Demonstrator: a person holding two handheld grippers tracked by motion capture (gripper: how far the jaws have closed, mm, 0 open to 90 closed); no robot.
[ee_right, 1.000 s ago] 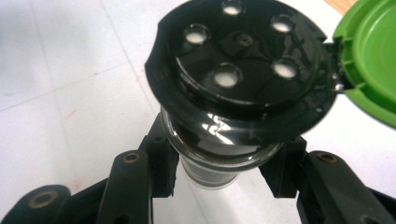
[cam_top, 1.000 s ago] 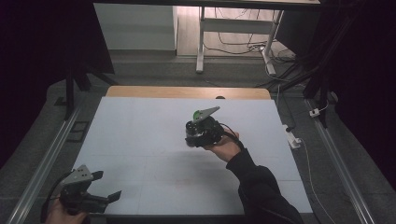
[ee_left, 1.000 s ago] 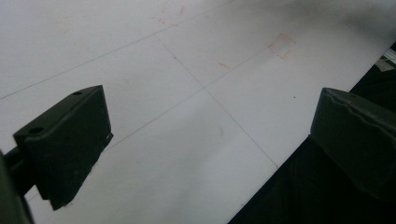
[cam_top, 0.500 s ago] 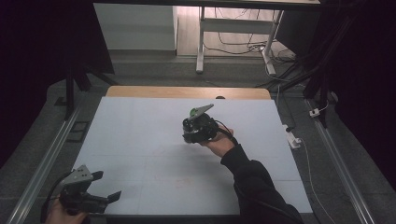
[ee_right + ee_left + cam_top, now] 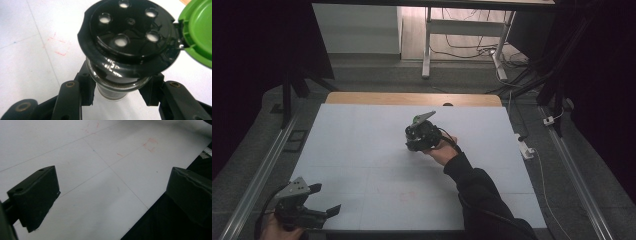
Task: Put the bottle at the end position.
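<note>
My right gripper (image 5: 117,93) is shut on the glass neck of a shaker jar (image 5: 128,32). The jar has a black cap with several holes, and its green flip lid (image 5: 197,30) stands open to the right. In the high view the right gripper (image 5: 418,137) hangs over the middle of the white table sheet (image 5: 362,145), with the green lid (image 5: 417,120) at its far side. My left gripper (image 5: 325,199) rests at the sheet's near left corner. Its jaws are open wide with nothing between them, and in its own view the left gripper (image 5: 112,190) looks over bare sheet.
Faint red square marks (image 5: 60,46) are drawn on the sheet, with thin pencil lines crossing it (image 5: 117,177). A wooden strip (image 5: 412,98) borders the far edge. Metal rails (image 5: 257,175) run along the left, and a power strip (image 5: 526,147) lies off the right edge.
My right gripper has drifted a little to the left and lower with the jar still in it. The left gripper has kept still.
</note>
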